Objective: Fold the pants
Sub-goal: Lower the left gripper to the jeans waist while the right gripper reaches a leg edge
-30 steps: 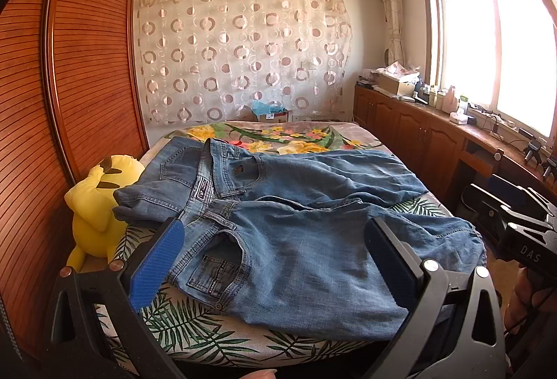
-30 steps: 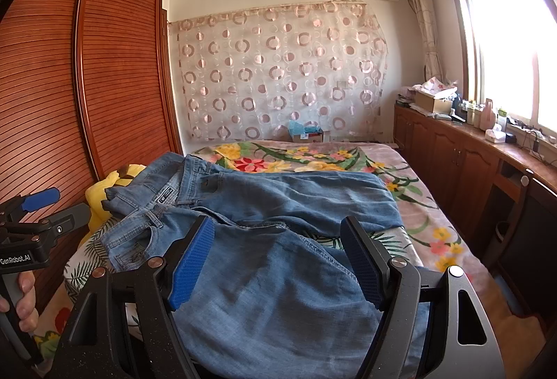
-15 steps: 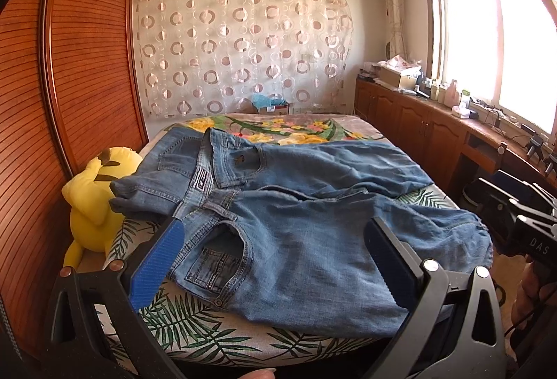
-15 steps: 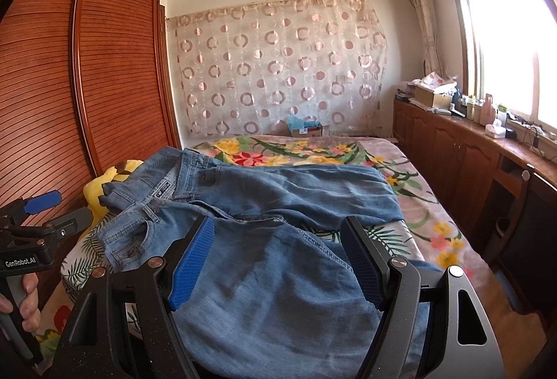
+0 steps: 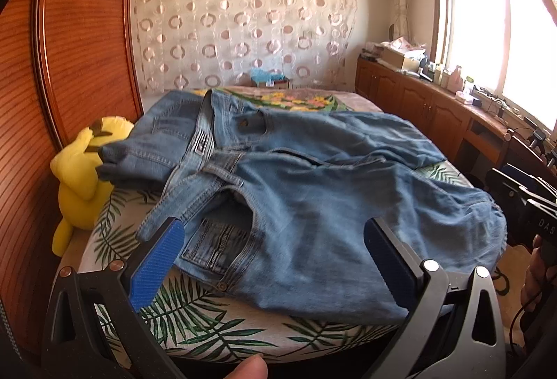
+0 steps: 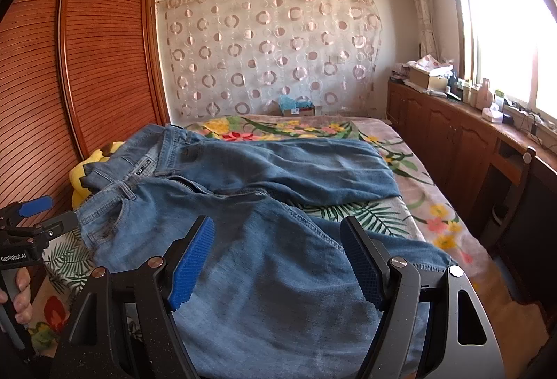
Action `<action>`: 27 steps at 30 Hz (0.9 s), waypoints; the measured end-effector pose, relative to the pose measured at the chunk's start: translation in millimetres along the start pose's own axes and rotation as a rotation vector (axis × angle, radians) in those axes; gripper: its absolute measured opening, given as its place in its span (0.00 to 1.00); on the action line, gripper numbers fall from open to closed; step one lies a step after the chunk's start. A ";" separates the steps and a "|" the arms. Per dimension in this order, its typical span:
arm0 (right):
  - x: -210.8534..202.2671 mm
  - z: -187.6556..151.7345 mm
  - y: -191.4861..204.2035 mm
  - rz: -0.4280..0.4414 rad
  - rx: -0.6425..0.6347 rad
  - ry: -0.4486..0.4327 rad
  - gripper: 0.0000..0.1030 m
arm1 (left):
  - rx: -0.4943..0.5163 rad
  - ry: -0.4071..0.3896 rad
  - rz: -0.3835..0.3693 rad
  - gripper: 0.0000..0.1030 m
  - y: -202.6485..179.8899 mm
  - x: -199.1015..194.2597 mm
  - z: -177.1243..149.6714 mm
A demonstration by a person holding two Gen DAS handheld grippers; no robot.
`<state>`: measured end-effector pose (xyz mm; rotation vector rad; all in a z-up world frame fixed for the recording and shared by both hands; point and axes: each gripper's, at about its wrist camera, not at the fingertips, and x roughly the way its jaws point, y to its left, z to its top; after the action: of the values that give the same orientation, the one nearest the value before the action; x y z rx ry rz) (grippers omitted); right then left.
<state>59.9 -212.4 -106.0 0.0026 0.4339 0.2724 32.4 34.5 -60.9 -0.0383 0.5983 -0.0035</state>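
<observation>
Both views have drawn nearer the jeans (image 5: 313, 205) on the bed (image 5: 209, 326); left gripper (image 5: 275, 260) and right gripper (image 6: 278, 260) gape, empty.

Bright window (image 6: 515, 16) glare, fisheye-bent edges, slight motion blur

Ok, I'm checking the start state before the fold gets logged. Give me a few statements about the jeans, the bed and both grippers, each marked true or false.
1. The jeans lie spread on the bed, unfolded. True.
2. The left gripper is shut on the waistband. False: its fingers stand wide apart and hold nothing.
3. A yellow plush toy sits at the waistband end of the jeans, by the wooden wardrobe. True.
4. The right gripper has a trouser leg lifted off the bed. False: it is open above the denim, which lies flat.
5. The bed cover is plain white. False: it shows leaves and flowers.
</observation>
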 end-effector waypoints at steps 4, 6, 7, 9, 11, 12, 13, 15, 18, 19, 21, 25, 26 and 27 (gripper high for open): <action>3.7 -0.5 -0.8 0.001 0.003 0.025 0.74 | -0.015 0.037 0.015 1.00 14.8 15.3 -9.4; 4.8 0.3 -1.5 0.000 0.002 0.034 0.74 | -0.024 0.054 0.029 1.00 24.6 22.6 -14.2; 4.5 1.0 -1.6 0.001 0.001 0.039 0.74 | -0.027 0.059 0.031 1.00 27.2 24.5 -15.2; 3.6 3.0 -1.6 -0.002 0.001 0.045 0.74 | -0.035 0.072 0.034 1.00 32.5 29.1 -17.4; 2.8 3.3 -3.3 -0.002 0.001 0.047 0.74 | -0.042 0.084 0.039 1.00 37.7 33.3 -19.3; 3.5 4.0 -3.6 -0.002 0.000 0.048 0.74 | -0.048 0.091 0.046 1.00 42.1 35.8 -20.3; 3.1 4.1 -4.1 -0.002 -0.001 0.050 0.74 | -0.054 0.098 0.053 1.00 46.1 37.0 -21.0; 5.2 4.5 -5.6 -0.001 -0.004 0.054 0.74 | -0.067 0.104 0.064 1.00 56.2 39.7 -22.9; 7.4 1.7 -10.2 -0.007 -0.013 0.067 0.74 | -0.078 0.117 0.095 1.00 75.0 44.2 -23.4; 9.0 1.8 -11.4 -0.012 -0.014 0.071 0.74 | -0.080 0.121 0.100 1.00 78.1 45.1 -22.6; 8.7 1.1 -15.2 -0.026 -0.015 0.078 0.74 | -0.084 0.128 0.115 1.00 88.1 48.1 -21.9; 10.1 3.5 -26.1 -0.057 -0.003 0.096 0.74 | -0.080 0.145 0.130 1.00 101.2 55.8 -19.9; 9.6 3.5 -28.8 -0.065 -0.001 0.097 0.74 | -0.081 0.151 0.133 1.00 104.8 59.0 -20.1; 8.7 3.9 -31.5 -0.073 0.000 0.099 0.74 | -0.085 0.155 0.129 1.00 107.5 61.5 -20.5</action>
<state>77.3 -240.3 -107.9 -0.0263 0.5311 0.2011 70.7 140.2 -116.5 -0.0826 0.7552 0.1450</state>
